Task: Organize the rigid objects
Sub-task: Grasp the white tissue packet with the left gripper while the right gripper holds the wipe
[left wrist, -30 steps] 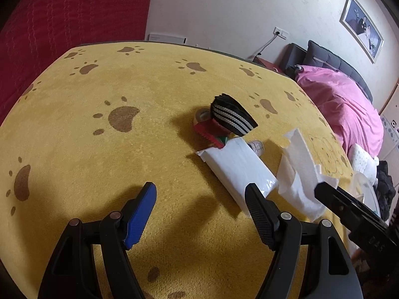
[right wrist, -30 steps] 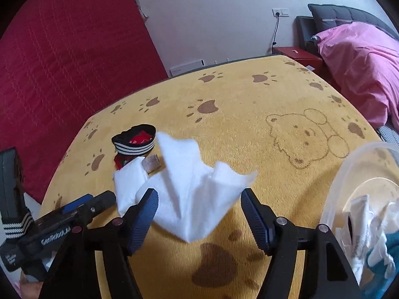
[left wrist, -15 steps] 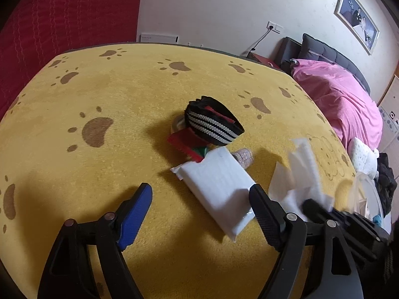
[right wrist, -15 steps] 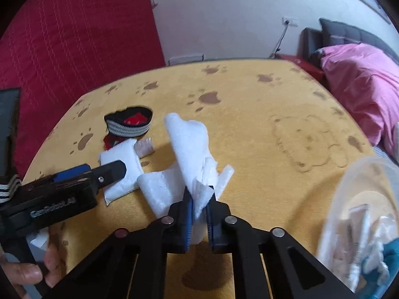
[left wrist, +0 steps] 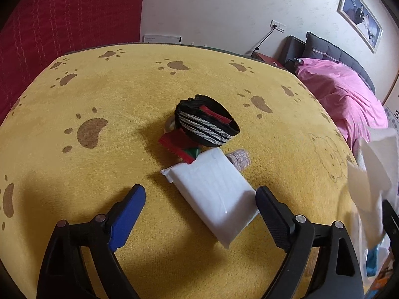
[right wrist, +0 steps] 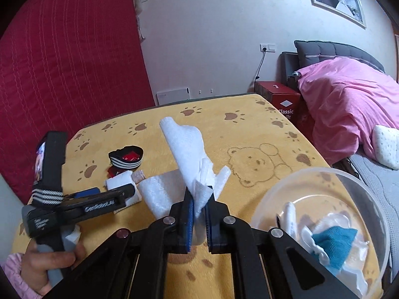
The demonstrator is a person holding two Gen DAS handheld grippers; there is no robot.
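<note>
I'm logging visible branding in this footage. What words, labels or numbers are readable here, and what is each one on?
"GenRobot.AI": white lettering along the side of the left gripper.
"Classic": white lettering on the red box beside the bed; the word beneath it is cut off, ending in "ilt".
Small white print on the left gripper's handle: too blurred to read.
White wall unit: markings too small to read.

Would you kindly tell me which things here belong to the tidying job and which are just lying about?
Job:
- white tissue, pinched in right gripper
- white packet
- striped band
- clear bowl

Lying about:
- pink bedding
- framed picture
</note>
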